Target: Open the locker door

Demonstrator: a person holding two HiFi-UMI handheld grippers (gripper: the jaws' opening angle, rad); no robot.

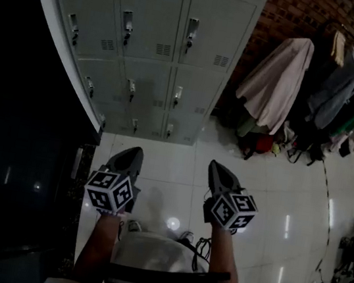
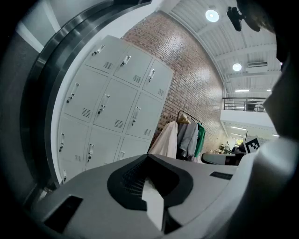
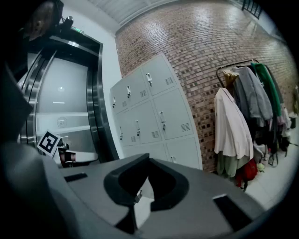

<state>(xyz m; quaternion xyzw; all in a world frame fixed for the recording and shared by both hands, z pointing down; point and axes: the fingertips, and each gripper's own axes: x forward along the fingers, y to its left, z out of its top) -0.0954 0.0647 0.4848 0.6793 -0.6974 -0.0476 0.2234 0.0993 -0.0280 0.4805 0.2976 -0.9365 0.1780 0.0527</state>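
A bank of grey lockers (image 1: 159,41) stands against the wall ahead, every door closed, each with a small latch handle (image 1: 191,32). The same lockers (image 2: 117,107) show in the left gripper view and, farther off, the lockers (image 3: 154,116) in the right gripper view. My left gripper (image 1: 136,152) and right gripper (image 1: 217,167) hang side by side over the white tiled floor, well short of the lockers. In their own views the left gripper (image 2: 149,158) and the right gripper (image 3: 148,158) have their tips together with nothing between them.
A rack of coats (image 1: 286,81) stands right of the lockers against a brick wall (image 1: 291,12), with bags (image 1: 261,145) on the floor beneath. A dark metal-framed doorway (image 1: 57,58) lies to the left. Cables and clutter (image 1: 346,251) line the right edge.
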